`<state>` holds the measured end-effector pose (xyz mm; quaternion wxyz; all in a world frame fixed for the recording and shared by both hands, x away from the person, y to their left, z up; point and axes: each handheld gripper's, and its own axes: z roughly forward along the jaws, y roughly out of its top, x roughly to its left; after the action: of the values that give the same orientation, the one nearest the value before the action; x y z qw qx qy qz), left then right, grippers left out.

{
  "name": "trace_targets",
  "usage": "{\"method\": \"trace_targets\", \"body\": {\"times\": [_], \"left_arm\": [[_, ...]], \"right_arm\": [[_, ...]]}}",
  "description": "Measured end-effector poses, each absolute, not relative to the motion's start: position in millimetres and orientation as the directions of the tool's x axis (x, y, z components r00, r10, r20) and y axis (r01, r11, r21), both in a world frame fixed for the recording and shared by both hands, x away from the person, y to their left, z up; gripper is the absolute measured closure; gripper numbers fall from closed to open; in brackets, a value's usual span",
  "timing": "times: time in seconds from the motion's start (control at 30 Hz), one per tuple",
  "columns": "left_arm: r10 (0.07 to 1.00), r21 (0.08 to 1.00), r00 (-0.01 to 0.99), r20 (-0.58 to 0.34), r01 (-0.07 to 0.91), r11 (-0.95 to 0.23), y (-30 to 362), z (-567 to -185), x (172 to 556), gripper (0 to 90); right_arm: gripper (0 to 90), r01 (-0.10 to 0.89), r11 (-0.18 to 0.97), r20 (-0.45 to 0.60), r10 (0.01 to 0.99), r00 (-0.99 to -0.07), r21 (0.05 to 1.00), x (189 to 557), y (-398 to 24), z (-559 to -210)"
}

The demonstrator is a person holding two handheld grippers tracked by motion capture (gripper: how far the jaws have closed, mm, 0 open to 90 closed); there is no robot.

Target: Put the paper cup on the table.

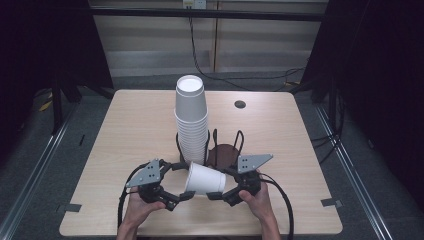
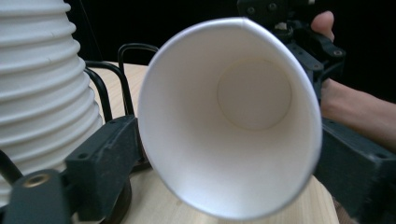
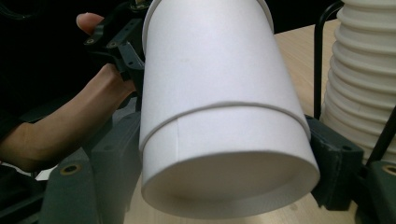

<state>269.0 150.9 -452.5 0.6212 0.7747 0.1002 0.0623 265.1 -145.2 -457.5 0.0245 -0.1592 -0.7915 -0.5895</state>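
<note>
The left gripper [image 1: 186, 196] stood at the open rim end of a white paper cup [image 1: 205, 179], its jaws either side of the rim and parted from it; whether a pad touched could not be told. The right gripper [image 1: 216, 195] was clamped on the cup's base end, where its own view showed a second cup nested inside the outer one, a rim line ringing the wall [image 3: 219, 109]. The cup lay on its side above the table [image 1: 140, 125], near the front edge at 6 o'clock, long axis running 9 to 3 o'clock, mouth toward 9, base toward 3. Just behind it, toward 12 o'clock, stood a tall stack of cups [image 1: 191, 117] in a black wire holder [image 1: 235, 142], whose second bay showed a bare round base. A small dark hole [image 1: 240, 104] sat at about 1 o'clock.
</note>
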Motion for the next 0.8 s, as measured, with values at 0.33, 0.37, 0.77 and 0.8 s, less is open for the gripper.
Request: {"method": "trace_targets", "body": {"times": [0.33,0.37,0.77,0.8], "left_arm": [[0.197,0.972,0.978,-0.072,0.113,-0.206,143,-456,277,0.0],[0.199,0.971,0.978,-0.064,0.107,-0.216,142,-456,277,0.0],[0.171,0.971,0.982,-0.076,0.112,-0.211,134,-457,278,1.6],[0.167,0.97,0.983,-0.076,0.112,-0.215,133,-457,278,1.7]], "right_arm": [[23.4,0.285,0.262,0.231,0.217,-0.948,0.922,265,-143,-459],[23.4,0.284,0.264,0.23,0.218,-0.949,0.922,265,-143,-459],[23.3,0.282,0.272,0.23,0.206,-0.951,0.92,267,-142,-460],[23.3,0.284,0.275,0.233,0.204,-0.951,0.919,267,-141,-461]]}}
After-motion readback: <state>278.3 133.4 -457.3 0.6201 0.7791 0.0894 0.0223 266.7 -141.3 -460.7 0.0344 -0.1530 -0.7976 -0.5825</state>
